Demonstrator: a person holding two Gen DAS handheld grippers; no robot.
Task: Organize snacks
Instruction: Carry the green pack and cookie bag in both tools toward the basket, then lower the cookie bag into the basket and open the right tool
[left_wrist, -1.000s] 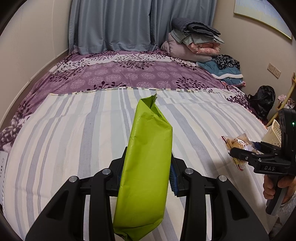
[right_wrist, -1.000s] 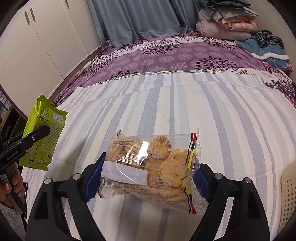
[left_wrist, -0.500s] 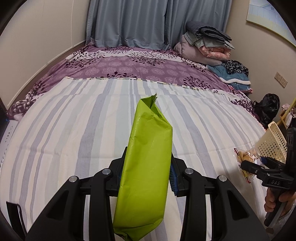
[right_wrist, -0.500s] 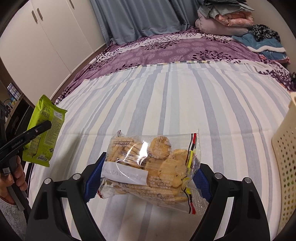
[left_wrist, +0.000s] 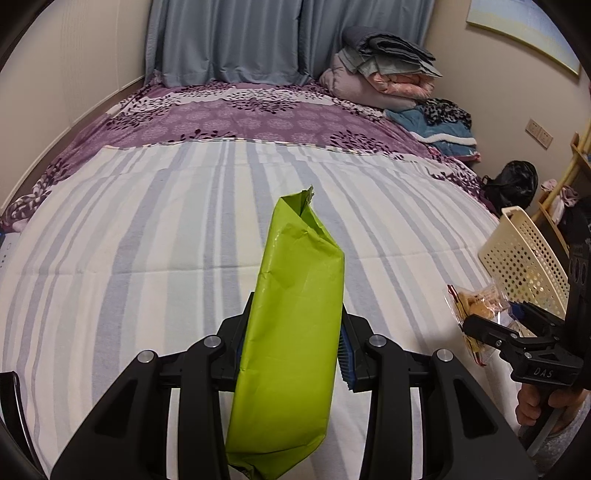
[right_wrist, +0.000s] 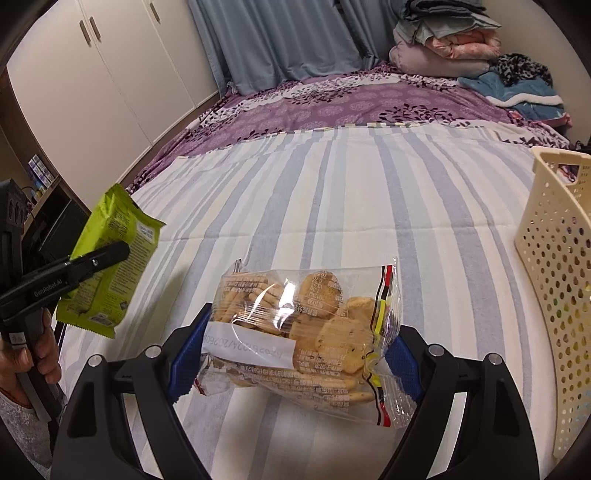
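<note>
Left wrist view: left gripper (left_wrist: 291, 354) clamped tight on lime-green foil snack packet (left_wrist: 291, 332), held edge-on above striped blue-and-white bedsheet (left_wrist: 147, 240). Cream perforated plastic basket (left_wrist: 524, 262) at right edge.

Right wrist view: right gripper (right_wrist: 295, 354) spread wide, blue pads pressing ends of clear plastic biscuit bag (right_wrist: 306, 332), apparently above sheet. Basket just right.

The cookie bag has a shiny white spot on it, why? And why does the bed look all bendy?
Right wrist view: room light glares off the clear cookie bag. Both views: the fisheye lens bows the striped bed, most near the edges; corners go dark.
</note>
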